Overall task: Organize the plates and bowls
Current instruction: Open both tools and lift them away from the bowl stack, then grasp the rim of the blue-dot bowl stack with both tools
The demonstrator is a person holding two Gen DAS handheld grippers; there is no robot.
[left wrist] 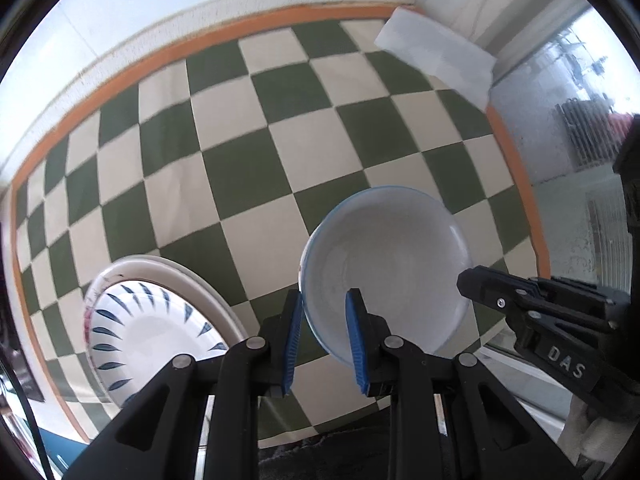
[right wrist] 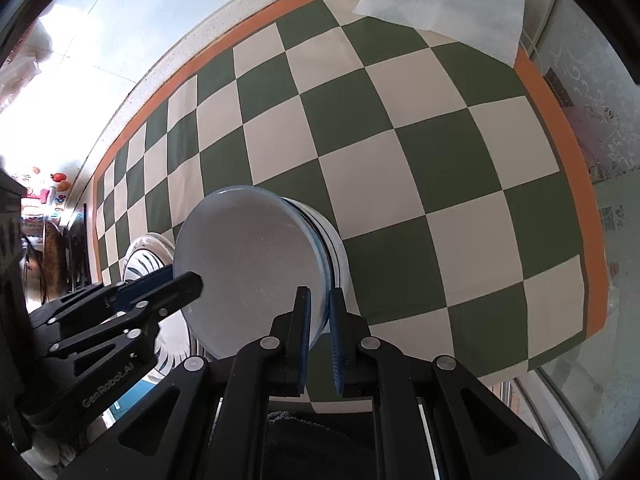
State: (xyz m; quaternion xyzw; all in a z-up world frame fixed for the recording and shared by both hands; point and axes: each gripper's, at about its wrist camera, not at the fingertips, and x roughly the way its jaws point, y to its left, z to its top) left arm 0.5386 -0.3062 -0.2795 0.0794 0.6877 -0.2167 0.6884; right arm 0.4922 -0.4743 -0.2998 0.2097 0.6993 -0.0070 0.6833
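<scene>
A white bowl with a thin blue rim [left wrist: 384, 268] is held tilted above the checkered cloth. My left gripper [left wrist: 325, 334] has its blue pads on either side of the bowl's near rim, still spread. My right gripper [right wrist: 320, 334] is shut on the bowl's rim [right wrist: 322, 280] from the other side; it shows in the left wrist view [left wrist: 520, 300] at the right. The bowl [right wrist: 248, 264] fills the middle of the right wrist view, with my left gripper [right wrist: 120, 312] at its left edge. A white plate with blue leaf marks [left wrist: 152, 328] lies on a larger cream plate [left wrist: 212, 292] at lower left.
A green-and-cream checkered cloth [left wrist: 280, 152] with an orange border covers the table. A white paper napkin [left wrist: 436, 52] lies at its far right corner, also in the right wrist view [right wrist: 444, 4]. A window or glass surface [left wrist: 580, 128] is to the right.
</scene>
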